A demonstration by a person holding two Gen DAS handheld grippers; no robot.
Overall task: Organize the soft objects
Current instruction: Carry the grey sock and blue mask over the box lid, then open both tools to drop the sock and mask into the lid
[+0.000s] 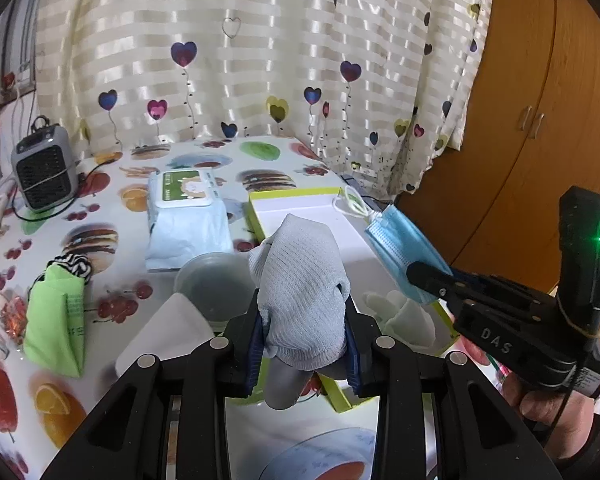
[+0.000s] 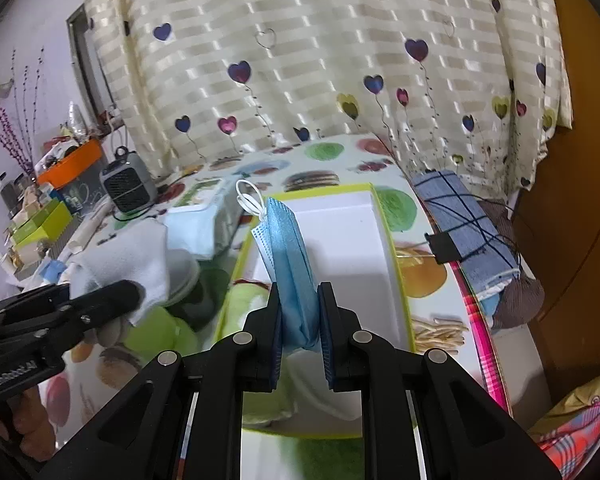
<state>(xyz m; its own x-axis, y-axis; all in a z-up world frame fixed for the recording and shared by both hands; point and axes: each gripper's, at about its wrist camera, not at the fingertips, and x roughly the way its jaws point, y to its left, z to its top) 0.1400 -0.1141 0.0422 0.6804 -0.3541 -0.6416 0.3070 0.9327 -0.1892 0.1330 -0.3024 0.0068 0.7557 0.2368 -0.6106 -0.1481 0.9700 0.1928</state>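
While we hold both tools above the counter (image 1: 204,160) with its fruit-and-burger printed cloth, our left gripper (image 1: 302,344) has its fingers (image 1: 256,344) clamped on a pale grey knitted sock (image 1: 300,280), which stands up between them over the near end of the shallow white box with a lime-green rim (image 1: 300,204). Our right gripper (image 2: 300,320) has its fingers (image 2: 274,320) pinched on a folded blue face mask (image 2: 290,260), whose white ear loops (image 2: 248,196) stick up at its far end; the mask hangs above the left part of the same box (image 2: 392,240). In the left wrist view a pack of wet wipes (image 1: 188,220) lies just left of the box, a clear plastic bowl (image 1: 216,284) sits near it, and a green pouch (image 1: 56,320) lies further left beside a black-and-white striped cloth (image 1: 76,266). A small grey heater (image 1: 44,168) stands at the far left before the heart-patterned curtain (image 1: 260,40). A white glove (image 1: 404,312) lies in the box.
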